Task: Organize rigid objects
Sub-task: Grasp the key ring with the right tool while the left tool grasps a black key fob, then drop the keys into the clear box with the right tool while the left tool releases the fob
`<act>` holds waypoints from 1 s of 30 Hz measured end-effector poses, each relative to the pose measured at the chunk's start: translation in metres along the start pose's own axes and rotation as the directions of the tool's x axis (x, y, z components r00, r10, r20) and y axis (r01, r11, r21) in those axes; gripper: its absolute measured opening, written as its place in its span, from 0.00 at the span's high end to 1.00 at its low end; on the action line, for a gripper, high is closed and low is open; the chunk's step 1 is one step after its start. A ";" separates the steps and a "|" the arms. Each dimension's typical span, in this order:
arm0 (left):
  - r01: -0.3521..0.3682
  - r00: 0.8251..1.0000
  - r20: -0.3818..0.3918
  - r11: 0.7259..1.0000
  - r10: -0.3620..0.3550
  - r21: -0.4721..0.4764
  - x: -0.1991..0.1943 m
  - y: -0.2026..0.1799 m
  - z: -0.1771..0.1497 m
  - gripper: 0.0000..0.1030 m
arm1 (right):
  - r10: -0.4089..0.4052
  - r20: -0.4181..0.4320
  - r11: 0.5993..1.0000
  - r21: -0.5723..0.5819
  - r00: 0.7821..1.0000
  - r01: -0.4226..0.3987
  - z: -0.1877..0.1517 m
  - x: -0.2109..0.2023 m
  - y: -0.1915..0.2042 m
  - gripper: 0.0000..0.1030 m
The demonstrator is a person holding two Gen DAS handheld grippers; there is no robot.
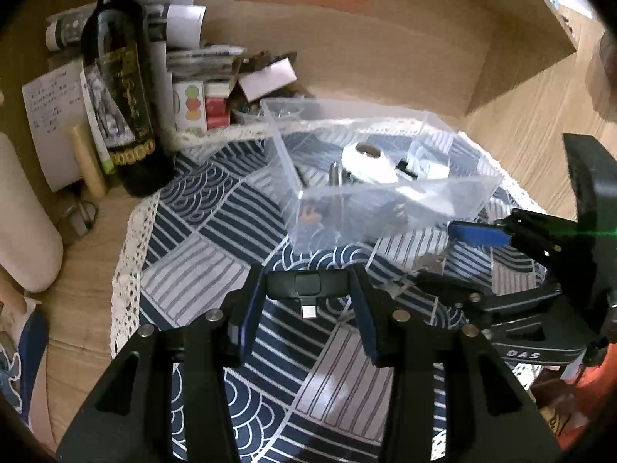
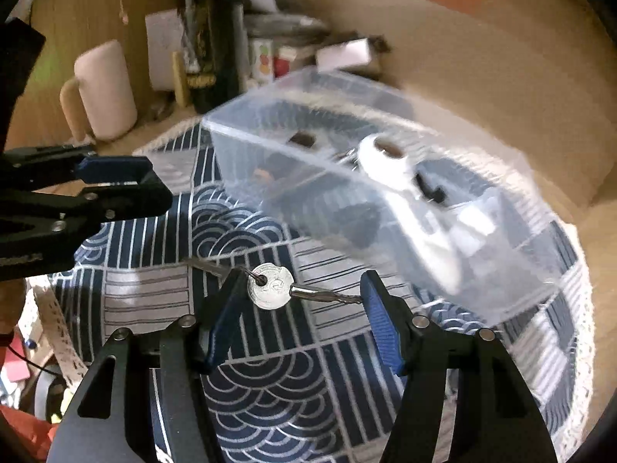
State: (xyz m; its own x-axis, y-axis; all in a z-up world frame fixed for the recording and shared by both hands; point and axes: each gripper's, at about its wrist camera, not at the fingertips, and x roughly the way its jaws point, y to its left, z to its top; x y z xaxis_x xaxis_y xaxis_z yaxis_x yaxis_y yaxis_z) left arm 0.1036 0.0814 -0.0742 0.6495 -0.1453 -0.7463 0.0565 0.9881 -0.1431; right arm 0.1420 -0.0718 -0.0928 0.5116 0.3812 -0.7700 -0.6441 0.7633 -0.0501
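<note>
My left gripper is shut on a small black adapter with a metal plug, held across its fingertips above the patterned cloth. My right gripper has its jaws spread around a set of silver keys that lie between its fingertips on the cloth; I cannot tell whether they touch the keys. The right gripper also shows in the left wrist view. A clear plastic box stands just beyond both grippers, holding a white object and several dark small items. It also shows in the right wrist view.
A blue and white patterned cloth covers the wooden table. A dark wine bottle, papers, small cartons and a cream cylinder crowd the far left. A wooden wall rises behind the box.
</note>
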 end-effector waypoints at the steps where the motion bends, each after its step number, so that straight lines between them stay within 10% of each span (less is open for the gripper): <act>1: -0.001 1.000 0.010 1.000 0.001 0.002 -0.002 -0.001 0.002 0.58 | -0.005 0.020 1.000 0.007 1.000 0.005 0.001 -0.008 -0.003 0.44; 19: 0.011 0.990 0.139 1.000 -0.014 0.023 -0.019 -0.017 0.062 0.58 | -0.126 0.283 0.985 0.151 0.951 0.085 0.034 -0.093 -0.070 0.44; 30: 0.035 0.999 0.035 0.999 -0.035 0.011 0.038 -0.022 0.084 0.58 | -0.105 0.226 0.981 0.185 0.968 0.063 0.050 -0.051 -0.095 0.44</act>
State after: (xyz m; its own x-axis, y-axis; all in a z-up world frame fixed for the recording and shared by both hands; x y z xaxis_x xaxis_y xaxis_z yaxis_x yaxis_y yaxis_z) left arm 0.1905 0.0582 -0.0444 0.6733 -0.1780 -0.7176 0.0876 0.9829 -0.1617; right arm 0.2060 -0.1378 -0.0170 0.6918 0.4067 -0.5967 -0.4940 0.8692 0.0197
